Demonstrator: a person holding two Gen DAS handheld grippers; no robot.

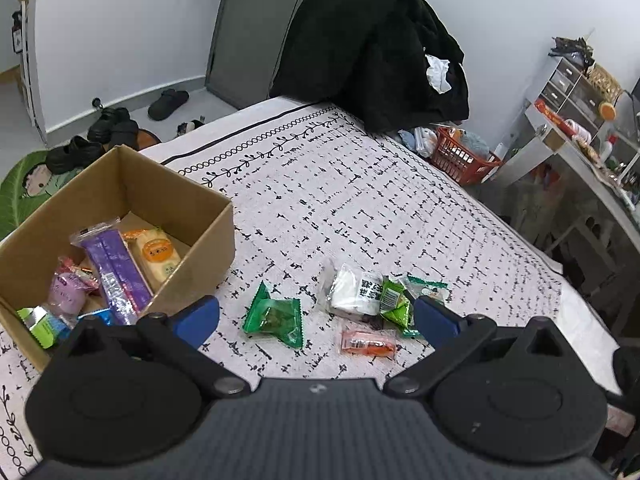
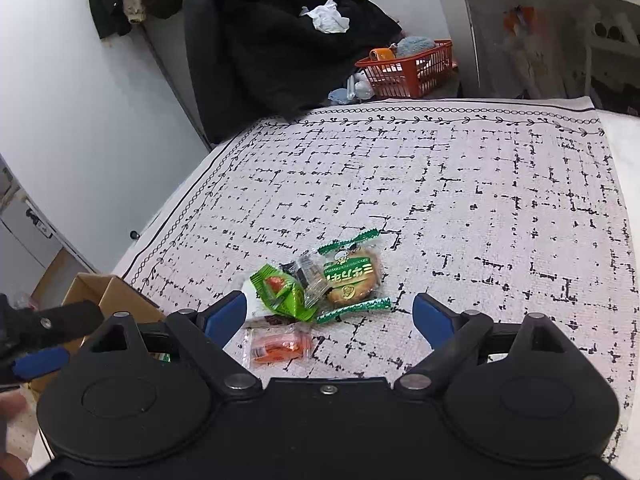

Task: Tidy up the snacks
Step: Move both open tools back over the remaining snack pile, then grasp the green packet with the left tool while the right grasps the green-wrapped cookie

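A cardboard box (image 1: 208, 236) at the left holds several snacks, among them a long purple pack (image 1: 116, 272) and a yellow cake pack (image 1: 158, 258). Loose on the patterned cloth lie a green packet (image 1: 276, 318), a white packet (image 1: 354, 290), a small green packet (image 1: 394, 304) and an orange packet (image 1: 368, 342). My left gripper (image 1: 316, 318) is open above the green packet, empty. In the right wrist view, a cookie pack (image 2: 352, 278), a green strawberry packet (image 2: 282, 292) and the orange packet (image 2: 278, 346) lie ahead of my open, empty right gripper (image 2: 328, 316).
A black coat (image 1: 372, 44) hangs over a chair at the table's far edge. A red basket (image 1: 460, 156) sits on the floor beyond, shoes (image 1: 108, 128) at the far left, and a cluttered shelf (image 1: 580, 120) on the right. The patterned cloth (image 2: 460, 184) stretches bare ahead.
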